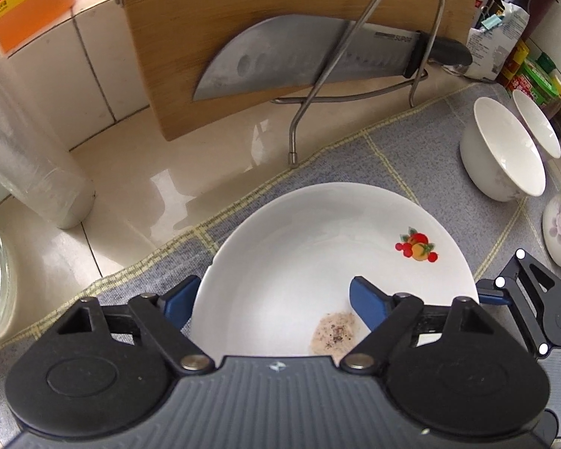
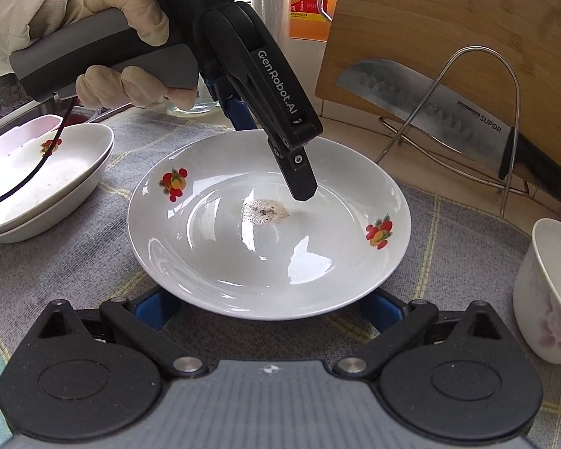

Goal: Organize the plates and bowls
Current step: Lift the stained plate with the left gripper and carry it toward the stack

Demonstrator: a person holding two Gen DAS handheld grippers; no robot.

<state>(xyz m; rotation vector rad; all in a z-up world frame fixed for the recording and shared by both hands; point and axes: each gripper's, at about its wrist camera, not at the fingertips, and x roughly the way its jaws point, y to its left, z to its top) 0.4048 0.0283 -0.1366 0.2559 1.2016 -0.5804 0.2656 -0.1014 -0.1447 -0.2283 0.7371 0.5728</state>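
A white deep plate [image 1: 318, 247] with fruit prints and a brown speckled stain [image 2: 265, 211] lies on the grey checked mat [image 2: 74, 247]. My left gripper [image 1: 276, 292] points steeply down over its far rim. One finger [image 2: 303, 183] hangs inside the plate by the stain and the other blue finger [image 1: 179, 303] sits outside the rim; neither visibly presses on it. My right gripper [image 2: 265, 310] stands open at the plate's near edge, its blue fingers [image 2: 149, 307] spread wide and partly hidden under the rim. A gloved hand [image 2: 123, 18] holds the left gripper.
Two stacked white plates [image 2: 44, 172] lie left of the plate. White bowls [image 1: 505, 149] stand at the right, one with a pink flower print [image 2: 550, 288]. Behind are a wire rack [image 1: 355, 75] with a knife [image 1: 299, 56], a bamboo board [image 1: 243, 7] and bottles.
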